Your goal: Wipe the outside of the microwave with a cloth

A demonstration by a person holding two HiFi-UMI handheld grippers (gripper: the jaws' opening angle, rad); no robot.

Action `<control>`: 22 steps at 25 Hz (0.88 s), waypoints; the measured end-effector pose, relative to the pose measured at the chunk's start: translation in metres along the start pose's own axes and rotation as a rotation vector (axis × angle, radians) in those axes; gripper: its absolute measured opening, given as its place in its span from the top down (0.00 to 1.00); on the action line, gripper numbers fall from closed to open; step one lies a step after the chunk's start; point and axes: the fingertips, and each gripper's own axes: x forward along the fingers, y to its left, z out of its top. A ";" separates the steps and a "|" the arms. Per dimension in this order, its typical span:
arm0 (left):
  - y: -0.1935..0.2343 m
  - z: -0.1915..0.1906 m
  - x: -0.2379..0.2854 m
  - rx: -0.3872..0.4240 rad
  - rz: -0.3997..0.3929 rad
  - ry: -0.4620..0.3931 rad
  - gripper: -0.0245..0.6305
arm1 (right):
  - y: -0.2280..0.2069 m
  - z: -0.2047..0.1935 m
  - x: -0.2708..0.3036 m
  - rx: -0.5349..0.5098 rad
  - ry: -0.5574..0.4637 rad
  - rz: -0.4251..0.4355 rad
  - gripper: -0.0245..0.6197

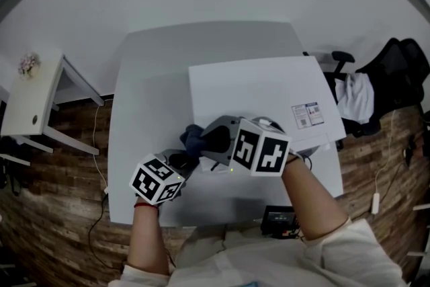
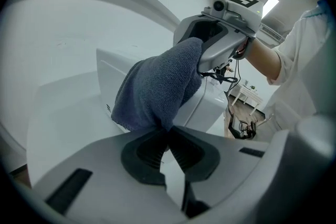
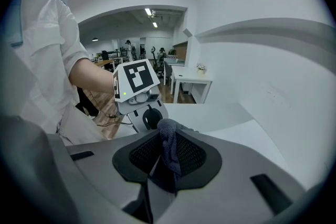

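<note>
A dark blue-grey terry cloth looks soft and nubbly, with a rough looped pile. The left hand-held gripper and the right hand-held gripper have smooth, matt grey plastic shells. Their black pads are finely ribbed and look like rubber. The white box-shaped microwave has a smooth, faintly satin casing with a small paper label. The white counter is smooth and matt. The brown floor shows wood-grain planks.
</note>
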 end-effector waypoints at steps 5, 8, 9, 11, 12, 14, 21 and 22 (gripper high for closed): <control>-0.007 -0.003 -0.004 0.009 -0.013 0.008 0.94 | 0.012 0.000 -0.004 0.000 -0.004 0.029 0.81; -0.010 -0.003 -0.005 0.014 -0.017 0.006 0.94 | 0.017 0.000 -0.006 -0.017 0.005 0.033 0.81; -0.009 -0.003 -0.005 0.014 -0.014 0.001 0.94 | 0.017 0.000 -0.006 -0.036 0.014 0.027 0.82; -0.006 -0.003 -0.004 0.013 -0.006 -0.008 0.94 | 0.015 0.002 -0.004 -0.079 0.034 0.012 0.81; -0.004 -0.002 -0.003 0.012 -0.004 -0.010 0.94 | 0.013 0.003 -0.003 -0.096 0.044 0.006 0.81; 0.000 0.000 -0.002 0.019 -0.004 0.001 0.94 | 0.008 0.003 -0.002 -0.107 0.056 -0.001 0.81; 0.021 0.011 0.000 0.049 0.028 0.015 0.94 | -0.020 0.001 0.002 -0.089 0.072 -0.055 0.81; 0.025 0.014 0.000 0.049 0.037 0.011 0.94 | -0.025 0.002 0.003 -0.086 0.074 -0.063 0.82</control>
